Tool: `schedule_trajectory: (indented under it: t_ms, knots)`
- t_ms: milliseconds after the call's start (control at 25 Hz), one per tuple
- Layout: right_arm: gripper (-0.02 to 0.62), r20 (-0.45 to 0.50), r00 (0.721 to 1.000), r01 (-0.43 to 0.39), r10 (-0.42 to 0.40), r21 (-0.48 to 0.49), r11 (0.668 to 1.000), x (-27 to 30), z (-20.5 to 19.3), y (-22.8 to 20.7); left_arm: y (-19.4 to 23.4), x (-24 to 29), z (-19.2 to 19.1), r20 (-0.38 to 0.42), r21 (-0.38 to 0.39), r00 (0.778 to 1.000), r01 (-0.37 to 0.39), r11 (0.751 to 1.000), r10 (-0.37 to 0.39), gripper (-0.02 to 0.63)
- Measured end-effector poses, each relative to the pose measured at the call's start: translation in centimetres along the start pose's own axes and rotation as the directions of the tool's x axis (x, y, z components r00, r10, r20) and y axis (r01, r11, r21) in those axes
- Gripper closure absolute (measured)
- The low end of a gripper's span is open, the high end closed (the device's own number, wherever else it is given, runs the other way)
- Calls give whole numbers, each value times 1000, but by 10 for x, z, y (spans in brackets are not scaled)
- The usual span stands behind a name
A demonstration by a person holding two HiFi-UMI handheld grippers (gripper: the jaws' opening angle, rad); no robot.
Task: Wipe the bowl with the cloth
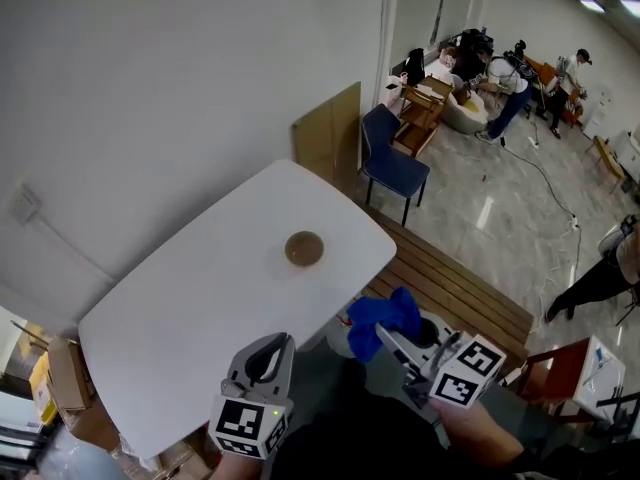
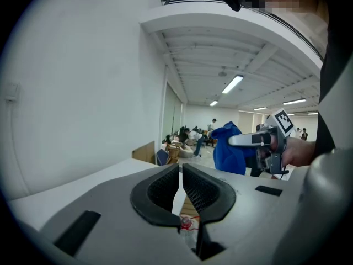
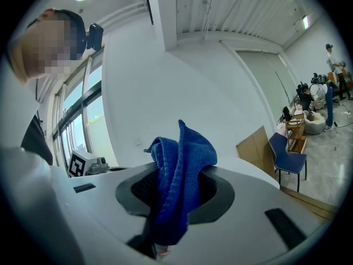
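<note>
A small brown bowl (image 1: 304, 249) stands alone on the white table (image 1: 200, 308), toward its right side. My right gripper (image 1: 385, 336) hangs off the table's near right edge, shut on a bunched blue cloth (image 1: 385, 315). In the right gripper view the cloth (image 3: 179, 175) sticks up from between the jaws. My left gripper (image 1: 280, 344) is over the table's near edge, short of the bowl, shut with nothing in it. In the left gripper view its jaws (image 2: 180, 186) are almost touching and the blue cloth (image 2: 229, 150) shows beyond.
The table stands against a white wall (image 1: 150, 88). A wooden slatted bench (image 1: 450, 288) and a blue chair (image 1: 392, 158) are to the table's right. Cardboard boxes (image 1: 60, 378) sit on the floor at the left. People work at the room's far end (image 1: 500, 78).
</note>
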State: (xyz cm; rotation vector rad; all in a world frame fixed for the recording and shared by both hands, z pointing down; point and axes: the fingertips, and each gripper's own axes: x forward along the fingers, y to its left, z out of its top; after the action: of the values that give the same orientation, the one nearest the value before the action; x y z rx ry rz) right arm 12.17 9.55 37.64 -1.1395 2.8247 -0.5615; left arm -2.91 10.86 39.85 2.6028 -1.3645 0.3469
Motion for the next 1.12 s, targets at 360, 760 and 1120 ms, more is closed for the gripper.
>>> schedule_trajectory:
  t_ms: [360, 760, 1120]
  knots:
    - [495, -6, 999, -45, 45, 30, 999, 31, 41, -87, 18, 79, 29, -40, -15, 998, -56, 998, 56, 577]
    - [495, -54, 993, -98, 103, 87, 991, 76, 35, -118, 41, 117, 30, -76, -40, 993, -93, 995, 90, 575]
    - [496, -108, 989, -94, 101, 68, 993, 149, 32, -107, 104, 128, 17, -93, -48, 992, -88, 995, 83, 574]
